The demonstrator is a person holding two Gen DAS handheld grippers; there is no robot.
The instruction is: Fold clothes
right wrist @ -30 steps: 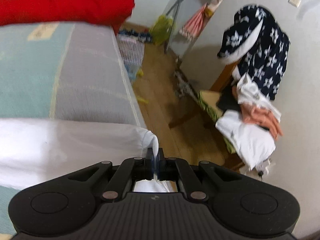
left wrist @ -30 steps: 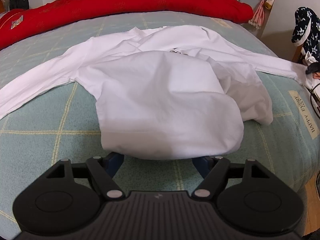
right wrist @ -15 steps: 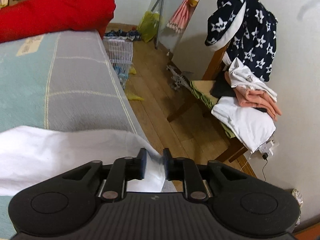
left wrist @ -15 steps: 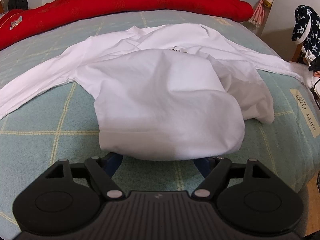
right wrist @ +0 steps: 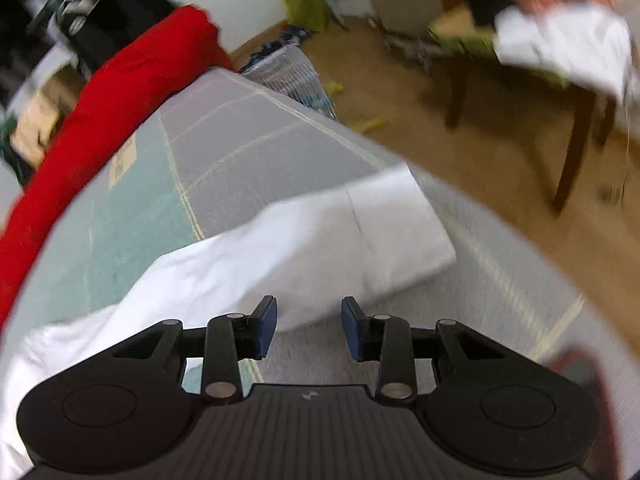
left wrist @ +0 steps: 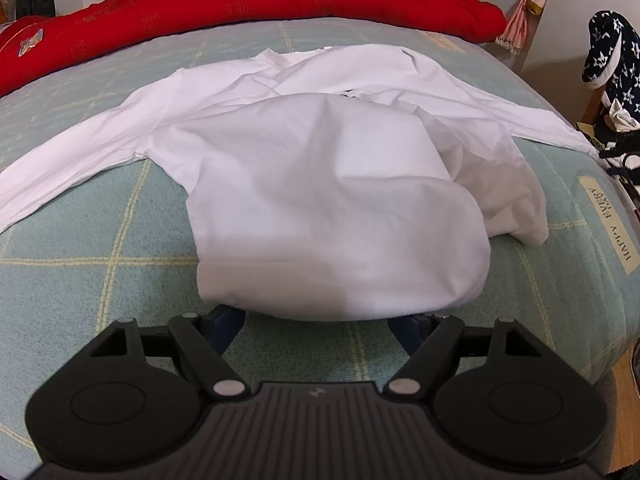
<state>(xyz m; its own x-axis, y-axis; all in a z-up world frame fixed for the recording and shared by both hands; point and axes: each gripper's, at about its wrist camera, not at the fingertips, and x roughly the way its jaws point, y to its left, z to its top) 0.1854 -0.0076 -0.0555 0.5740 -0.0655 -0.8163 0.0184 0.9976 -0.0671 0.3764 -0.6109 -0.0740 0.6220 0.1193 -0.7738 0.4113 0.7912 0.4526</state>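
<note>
On the green checked bedspread point(left wrist: 100, 264) lies a white long-sleeved shirt point(left wrist: 320, 184), body bunched, sleeves spread to both sides. Left gripper point(left wrist: 320, 322) sits at its near hem, jaws spread wide, holding nothing. Right gripper point(right wrist: 308, 326) is parted and empty, just short of the sleeve point(right wrist: 340, 236). Red quilt point(left wrist: 248, 0) lies behind.

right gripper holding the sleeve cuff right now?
No. In the right wrist view the right gripper has its jaws apart with nothing between them, and the sleeve cuff lies flat on the bed.
</note>
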